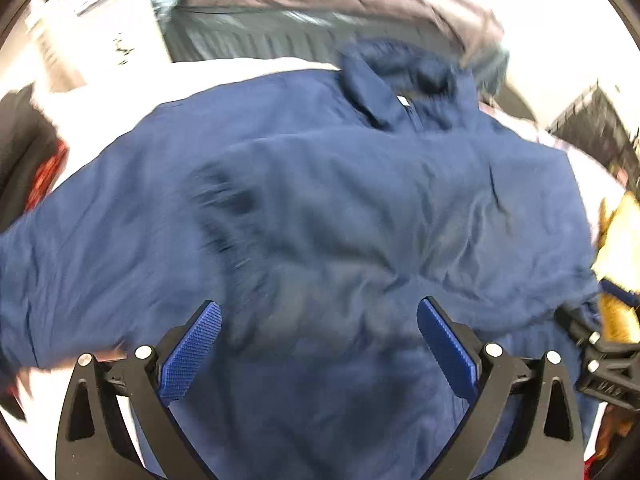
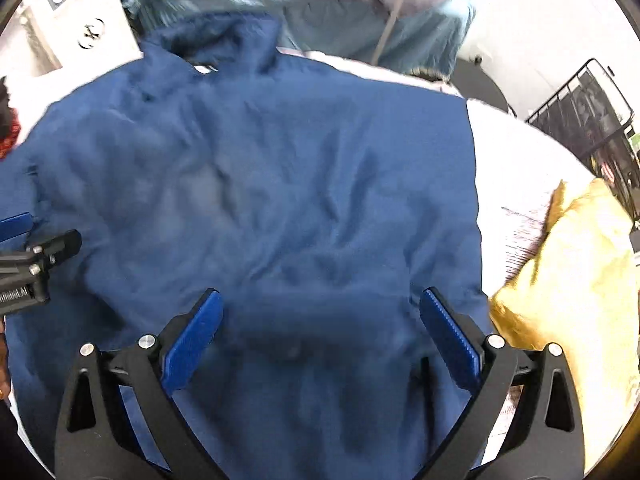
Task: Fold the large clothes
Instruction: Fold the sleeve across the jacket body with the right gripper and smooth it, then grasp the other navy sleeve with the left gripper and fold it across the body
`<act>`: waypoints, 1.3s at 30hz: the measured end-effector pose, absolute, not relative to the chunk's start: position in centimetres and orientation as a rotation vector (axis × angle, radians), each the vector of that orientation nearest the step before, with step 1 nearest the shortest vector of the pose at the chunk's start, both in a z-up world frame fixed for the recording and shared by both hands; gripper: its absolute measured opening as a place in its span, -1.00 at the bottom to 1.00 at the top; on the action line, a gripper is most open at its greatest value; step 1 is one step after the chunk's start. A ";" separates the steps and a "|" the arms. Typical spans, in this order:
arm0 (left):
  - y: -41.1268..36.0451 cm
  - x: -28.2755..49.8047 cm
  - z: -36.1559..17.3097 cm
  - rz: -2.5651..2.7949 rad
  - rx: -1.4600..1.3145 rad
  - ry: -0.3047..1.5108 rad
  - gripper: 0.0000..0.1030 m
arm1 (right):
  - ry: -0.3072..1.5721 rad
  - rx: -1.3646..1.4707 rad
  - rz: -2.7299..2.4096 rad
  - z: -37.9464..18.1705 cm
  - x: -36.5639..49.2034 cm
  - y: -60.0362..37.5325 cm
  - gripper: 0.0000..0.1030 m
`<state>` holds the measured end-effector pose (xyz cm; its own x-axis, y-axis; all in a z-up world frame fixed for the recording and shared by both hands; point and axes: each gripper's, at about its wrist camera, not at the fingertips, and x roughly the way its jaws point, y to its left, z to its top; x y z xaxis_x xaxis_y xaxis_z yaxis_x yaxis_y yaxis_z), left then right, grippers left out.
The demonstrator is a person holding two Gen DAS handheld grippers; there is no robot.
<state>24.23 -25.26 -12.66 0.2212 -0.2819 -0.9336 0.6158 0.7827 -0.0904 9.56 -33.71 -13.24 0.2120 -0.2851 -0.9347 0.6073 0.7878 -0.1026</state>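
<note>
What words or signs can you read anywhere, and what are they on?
Circled "X" sign: on the white box behind the blue jacket.
Black marks higher on that box: too blurred to read.
Raised letters on the left tongs' black body: too small and blurred.
Raised letters on the right tongs' black body: unreadable.
White tag at the jacket's collar: no legible text.

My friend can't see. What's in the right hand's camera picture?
A big blue jacket lies spread on a white surface, collar at the far end. The right gripper hangs open over it, a yellow cloth is on the right, and the left gripper peeks in.
</note>
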 end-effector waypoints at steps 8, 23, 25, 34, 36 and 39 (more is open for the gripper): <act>-9.3 25.4 -11.4 -0.385 0.128 1.201 0.87 | 1.275 0.466 -0.417 -13.2 7.9 -24.9 0.90; 13.4 28.2 -13.1 0.071 -0.179 1.162 0.85 | 1.362 0.350 -0.290 -13.6 8.8 -15.5 0.89; 14.9 28.7 -12.5 0.097 -0.203 1.118 0.85 | 1.367 0.333 -0.295 -13.5 8.8 -15.2 0.89; 16.9 33.8 -9.7 0.162 -0.026 0.983 0.84 | 1.364 0.311 -0.319 -12.7 8.5 -15.1 0.89; 17.0 35.4 -9.9 0.118 -0.029 1.031 0.45 | 1.366 0.313 -0.322 -12.7 8.5 -15.1 0.89; 16.0 36.8 -10.1 0.053 -0.008 1.076 -0.27 | 1.363 0.306 -0.328 -12.7 8.4 -15.0 0.89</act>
<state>36.75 15.96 -10.06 0.4740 0.0395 -0.8797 -0.0475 0.9987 0.0192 8.40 -14.95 -12.67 0.1745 -0.0514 -0.9833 0.4015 0.9155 0.0234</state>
